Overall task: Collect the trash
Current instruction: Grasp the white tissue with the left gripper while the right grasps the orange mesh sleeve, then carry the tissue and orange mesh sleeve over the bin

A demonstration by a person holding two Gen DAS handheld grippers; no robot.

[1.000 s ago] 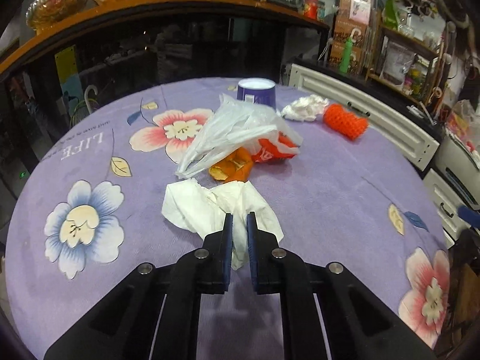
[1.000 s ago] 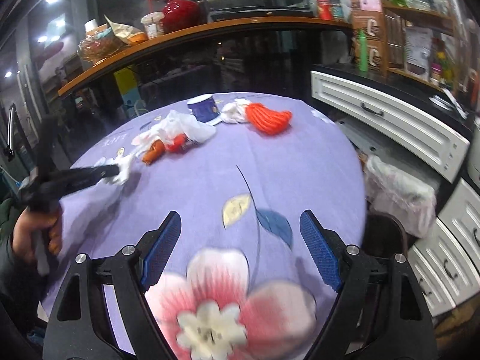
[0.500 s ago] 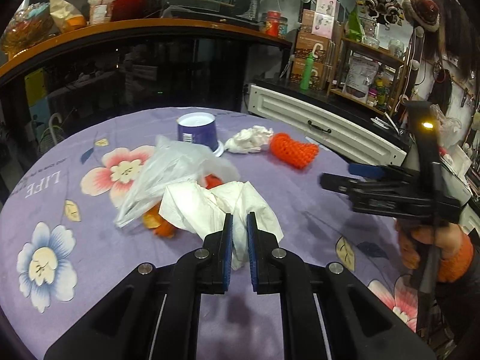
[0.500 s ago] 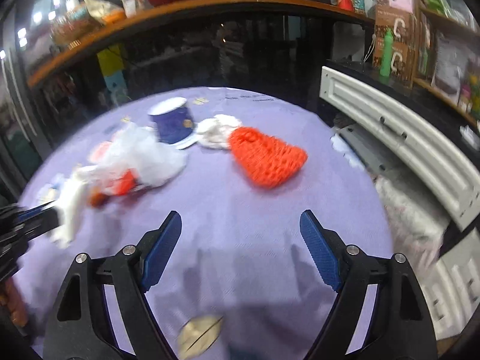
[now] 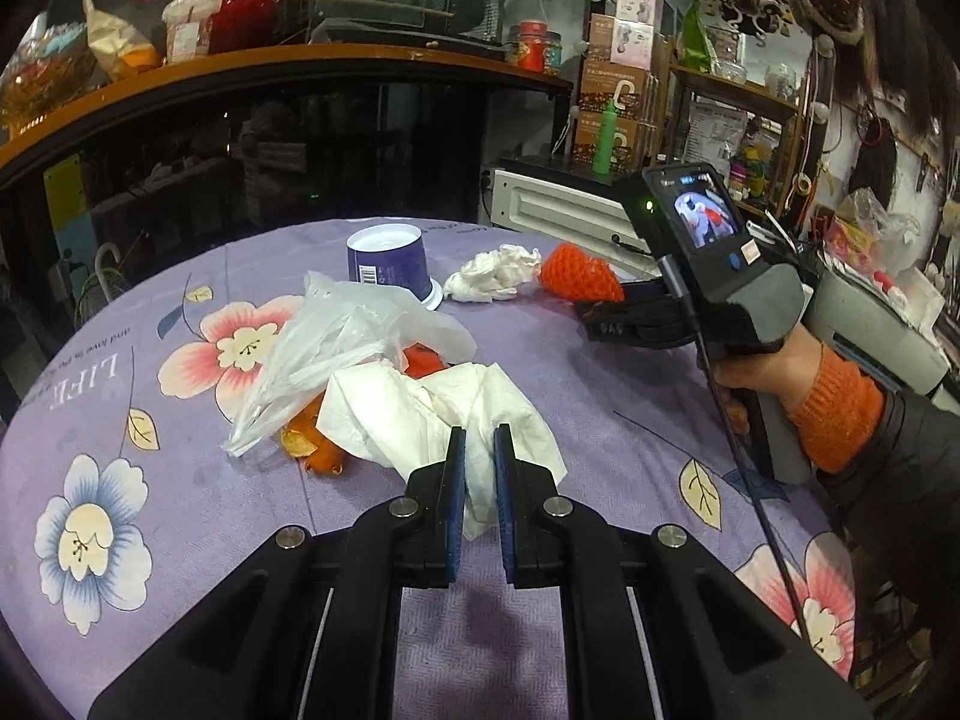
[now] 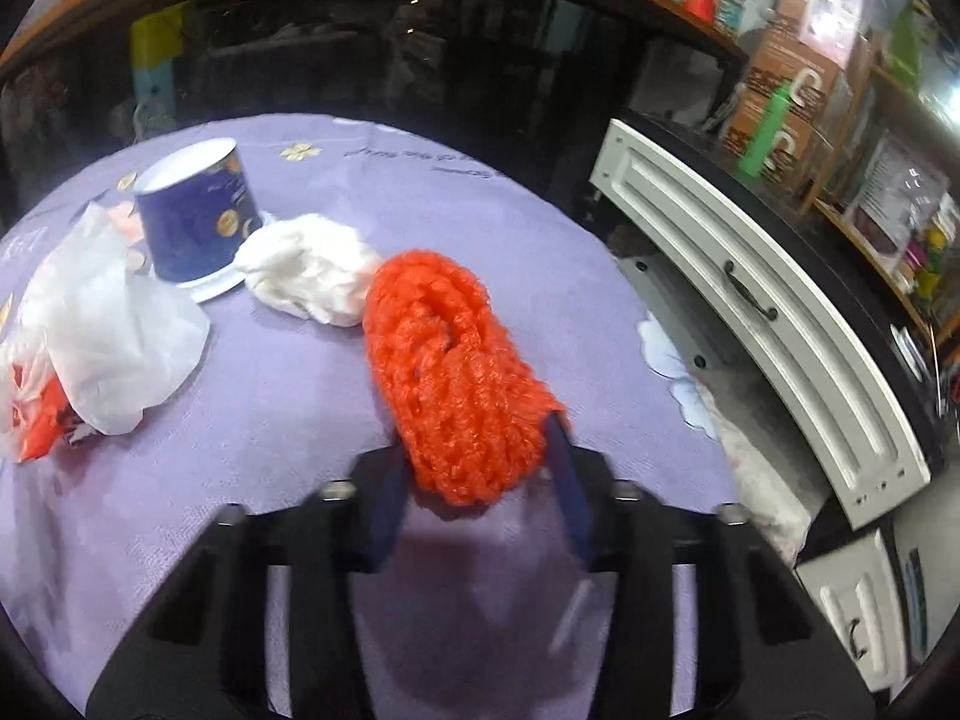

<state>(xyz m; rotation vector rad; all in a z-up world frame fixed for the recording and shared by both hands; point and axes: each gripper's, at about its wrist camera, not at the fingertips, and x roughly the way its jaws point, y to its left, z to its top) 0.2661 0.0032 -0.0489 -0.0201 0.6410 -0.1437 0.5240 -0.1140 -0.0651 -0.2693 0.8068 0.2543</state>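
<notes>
Trash scattered over the purple flowered tablecloth, so plenty left to grab. Biggest lump: clear plastic bag with orange peel and a red wrapper tucked under it, sitting mid-table. Next, upside-down blue paper cup at the far side, with a crumpled white wad right beside it. Big change over the last second: right gripper swung across from the near table edge, jaws wide then, now parked around the near end of the orange mesh net and closing on it. Net sits between the blue pads, still lying on the cloth, pads blurry, can't swear they're pressing yet. Meaning: second piece about to be secured, probably lift next. Left gripper basically unchanged, clamped nearly closed on the white tissue, tissue hanging forward over the bag pile, just drifted a bit sideways. No bin visible in the left view; white-lined one maybe off the table's right edge.
</notes>
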